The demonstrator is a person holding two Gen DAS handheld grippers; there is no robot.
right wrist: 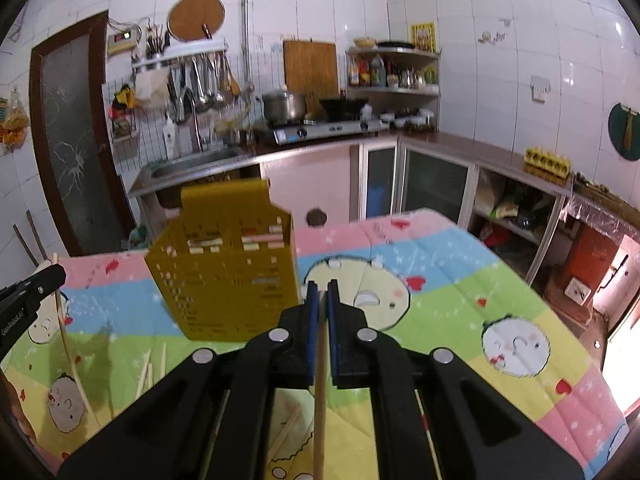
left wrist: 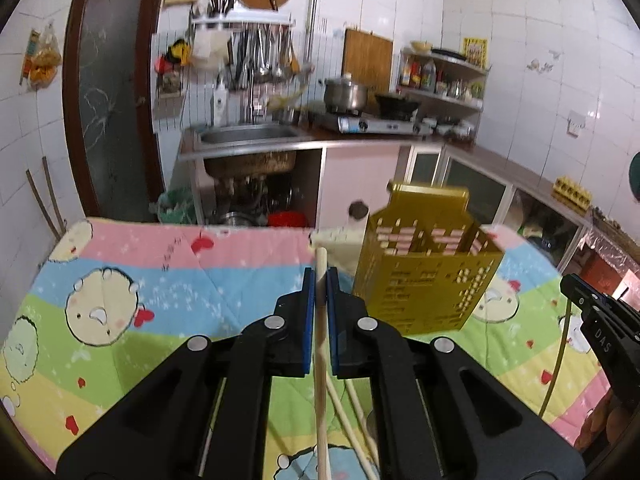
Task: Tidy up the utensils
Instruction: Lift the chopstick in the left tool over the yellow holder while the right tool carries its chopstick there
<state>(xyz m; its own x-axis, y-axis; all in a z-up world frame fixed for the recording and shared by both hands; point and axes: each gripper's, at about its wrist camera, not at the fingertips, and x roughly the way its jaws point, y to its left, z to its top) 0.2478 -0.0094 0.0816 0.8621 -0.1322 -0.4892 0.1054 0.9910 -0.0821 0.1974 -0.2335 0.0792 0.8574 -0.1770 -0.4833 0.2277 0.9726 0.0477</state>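
Left hand-held gripper pinches a chopstick | right hand-held gripper pinches another chopstick | you hold both raised, likely for dropping into the yellow holder mid-desk, toward its far edge.

Matt wooden chopstick, perforated yellow plastic holder, soft printed cloth.

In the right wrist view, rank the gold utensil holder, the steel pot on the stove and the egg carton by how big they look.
1. gold utensil holder, though it stands much nearer the camera.
2. steel pot.
3. egg carton, only slightly smaller-looking than the pot, so that order is unsure.
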